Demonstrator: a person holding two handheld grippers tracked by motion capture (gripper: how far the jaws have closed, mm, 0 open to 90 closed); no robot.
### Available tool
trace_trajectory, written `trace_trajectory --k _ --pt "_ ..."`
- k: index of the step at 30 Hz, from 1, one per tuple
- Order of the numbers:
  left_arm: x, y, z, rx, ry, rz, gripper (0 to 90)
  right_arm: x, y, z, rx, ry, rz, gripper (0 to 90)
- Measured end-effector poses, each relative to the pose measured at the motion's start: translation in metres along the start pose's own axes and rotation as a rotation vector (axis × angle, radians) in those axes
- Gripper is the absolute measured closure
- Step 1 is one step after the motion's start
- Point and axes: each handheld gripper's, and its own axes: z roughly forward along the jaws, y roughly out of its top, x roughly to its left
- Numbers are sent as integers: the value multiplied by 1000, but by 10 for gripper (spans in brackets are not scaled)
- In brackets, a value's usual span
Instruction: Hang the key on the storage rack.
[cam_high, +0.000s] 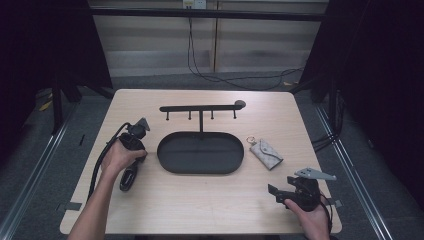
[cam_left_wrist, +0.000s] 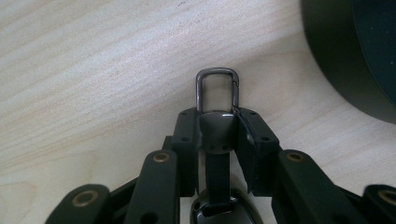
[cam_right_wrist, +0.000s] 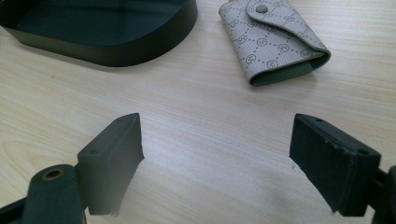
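Your left gripper (cam_left_wrist: 217, 126), at tray's (cam_high: 200, 167) 9 o'clock, clamped tight on dark key fob (cam_left_wrist: 218, 135); its clasp (cam_left_wrist: 217, 88) pokes past jaws, low over table (cam_high: 210, 205). Pickup looks done; hanging on hook rack (cam_high: 200, 108) likely remains. Pouch (cam_high: 266, 153) lies at tray's 3 o'clock, untouched. Your right gripper (cam_high: 281, 192) idle at 5 o'clock, jaws wide, empty, near table's front edge. Open tabletop ahead.
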Motion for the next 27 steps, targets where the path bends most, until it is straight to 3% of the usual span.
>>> trace_trajectory --k 8,11,13,15,21,27 --pt "0 -1 0 -10 2 12 706 -1 0 0 4 -2 5 172" --pt "0 -2 0 -3 -13 29 706 -1 0 1 6 0 10 172" --pt "2 -3 0 -2 -37 16 707 -2 1 2 6 -2 13 172" --pt "5 -4 -1 8 -35 18 706 -2 1 1 8 -2 13 172" --pt "5 -9 -13 -11 -66 17 706 -2 0 1 8 -3 15 172" --pt "6 -9 -21 -11 -66 26 706 -1 0 1 10 -4 13 172"
